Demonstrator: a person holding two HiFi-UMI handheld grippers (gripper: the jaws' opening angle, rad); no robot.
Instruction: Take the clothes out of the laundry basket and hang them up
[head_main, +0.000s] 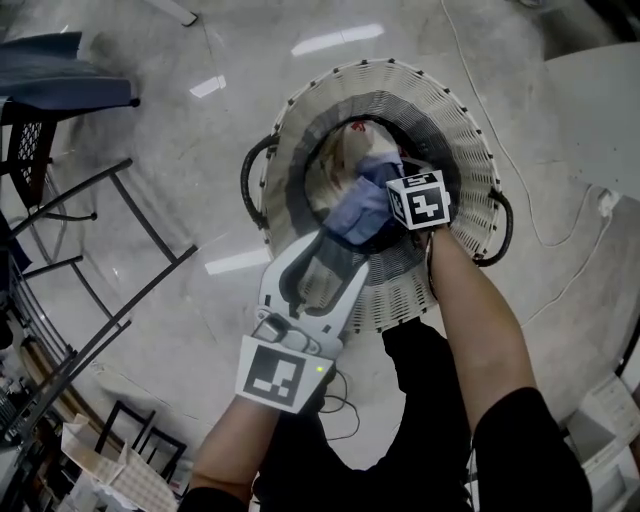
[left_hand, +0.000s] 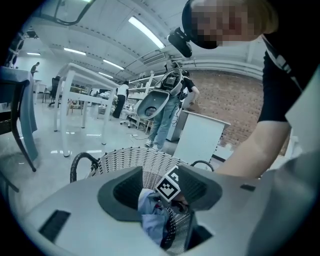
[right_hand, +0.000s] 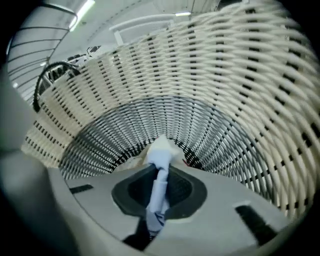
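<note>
A white woven laundry basket (head_main: 465, 130) with black handles stands on the floor in the head view. Inside it my right gripper (head_main: 415, 200) reaches down. In the right gripper view it (right_hand: 161, 172) is shut on a pale blue cloth (right_hand: 161, 155), pinched into a thin strip between the pads. My left gripper (head_main: 340, 245) sits at the basket's near rim. A bundle of blue cloth (left_hand: 150, 220) and black-and-white dotted cloth (left_hand: 177, 227) fills its (left_hand: 161, 176) jaws and touches both sides. Beige laundry (head_main: 345, 150) lies deeper in the basket.
A black metal rack (head_main: 100, 250) stands to the left, with a blue seat (head_main: 60, 85) at the top left. A thin cable (head_main: 540, 230) runs over the floor to the right beside a white tabletop (head_main: 600, 100). People (left_hand: 162, 115) stand far off by white tables.
</note>
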